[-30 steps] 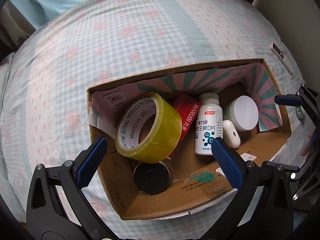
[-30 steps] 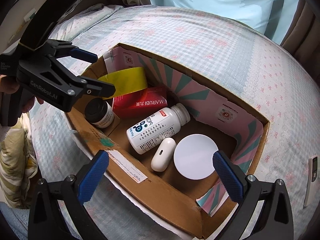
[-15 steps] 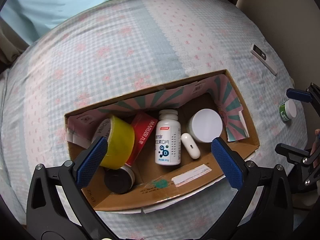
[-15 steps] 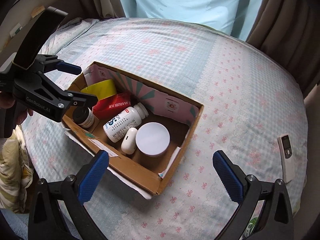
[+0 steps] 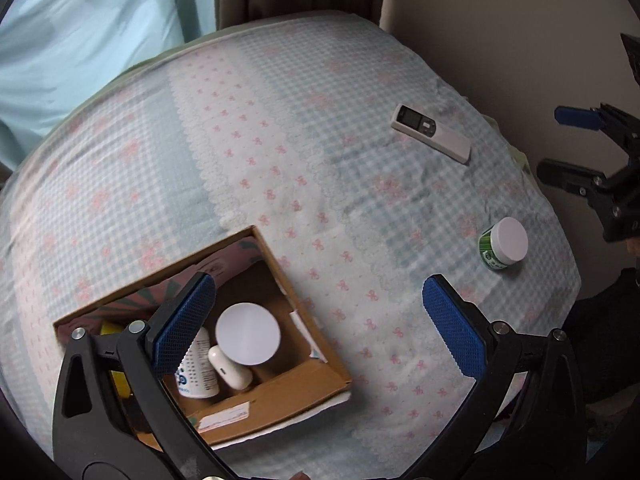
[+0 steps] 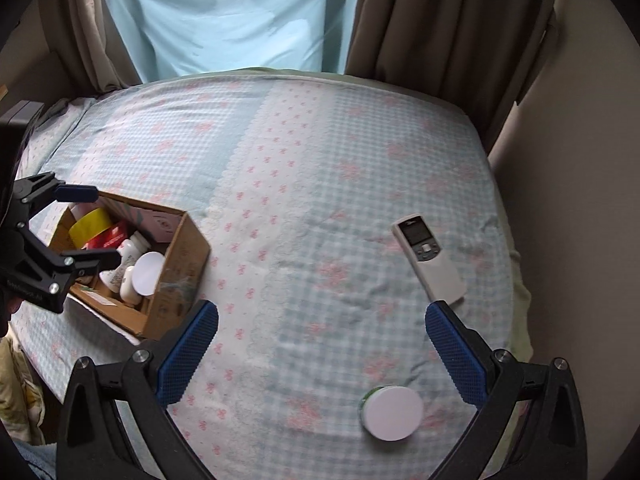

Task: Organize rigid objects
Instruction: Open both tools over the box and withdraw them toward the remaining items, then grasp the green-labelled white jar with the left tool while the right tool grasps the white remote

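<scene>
while both grippers gape, green jar [image 6: 391, 412] between right fingers [image 6: 454, 354]

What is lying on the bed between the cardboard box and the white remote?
Nothing: only bare bedsheet lies between the cardboard box and the remote, clearest in the right wrist view.

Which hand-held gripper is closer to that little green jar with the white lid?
Right. The right hand-held gripper hangs open just above the green jar; the left hand-held gripper sits over by the cardboard box.
</scene>
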A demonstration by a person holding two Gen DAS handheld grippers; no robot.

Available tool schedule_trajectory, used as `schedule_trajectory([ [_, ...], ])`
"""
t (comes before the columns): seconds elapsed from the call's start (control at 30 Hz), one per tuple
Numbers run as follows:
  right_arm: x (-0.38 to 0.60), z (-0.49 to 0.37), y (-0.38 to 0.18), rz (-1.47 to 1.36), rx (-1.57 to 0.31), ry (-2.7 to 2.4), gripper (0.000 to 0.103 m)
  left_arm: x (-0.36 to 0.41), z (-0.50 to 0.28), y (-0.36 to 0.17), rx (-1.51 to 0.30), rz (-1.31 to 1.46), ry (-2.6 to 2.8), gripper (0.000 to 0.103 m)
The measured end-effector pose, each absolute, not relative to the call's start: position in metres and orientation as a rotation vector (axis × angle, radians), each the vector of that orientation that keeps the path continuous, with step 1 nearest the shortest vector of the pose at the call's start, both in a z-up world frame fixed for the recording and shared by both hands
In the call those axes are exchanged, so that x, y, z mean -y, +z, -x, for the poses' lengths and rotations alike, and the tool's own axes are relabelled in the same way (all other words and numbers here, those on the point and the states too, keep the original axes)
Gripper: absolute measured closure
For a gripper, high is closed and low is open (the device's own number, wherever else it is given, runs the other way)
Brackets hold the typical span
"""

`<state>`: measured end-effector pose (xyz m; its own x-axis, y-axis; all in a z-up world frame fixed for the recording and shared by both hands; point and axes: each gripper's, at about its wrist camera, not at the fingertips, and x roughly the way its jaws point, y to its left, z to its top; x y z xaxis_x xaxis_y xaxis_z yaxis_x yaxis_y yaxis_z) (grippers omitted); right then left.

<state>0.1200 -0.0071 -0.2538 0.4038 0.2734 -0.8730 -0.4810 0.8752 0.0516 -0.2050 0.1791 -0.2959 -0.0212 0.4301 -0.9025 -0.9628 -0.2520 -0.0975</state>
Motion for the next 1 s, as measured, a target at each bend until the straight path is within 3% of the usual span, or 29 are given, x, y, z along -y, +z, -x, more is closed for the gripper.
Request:
schedule_trajectory([
  [0.4, 0.091, -0.223, -0.282, 0.289, -1.032, 0.462, 0.0, -0.255, 0.089, -0.35, -0.78, 1.101, 1.328, 0.0],
  [0.77, 0.091, -0.267, -0.377, 0.376, -1.121, 0.613, 0.0, -0.286, -0.014, -0.424, -0.89, 1.013, 1.152, 0.0],
  [1.0, 0.082, -0.278, -0.426, 0.392, -1.13, 0.67, 0.0, -0.307, -0.04, -0.456, -0.887, 0.98, 1.14, 0.0],
])
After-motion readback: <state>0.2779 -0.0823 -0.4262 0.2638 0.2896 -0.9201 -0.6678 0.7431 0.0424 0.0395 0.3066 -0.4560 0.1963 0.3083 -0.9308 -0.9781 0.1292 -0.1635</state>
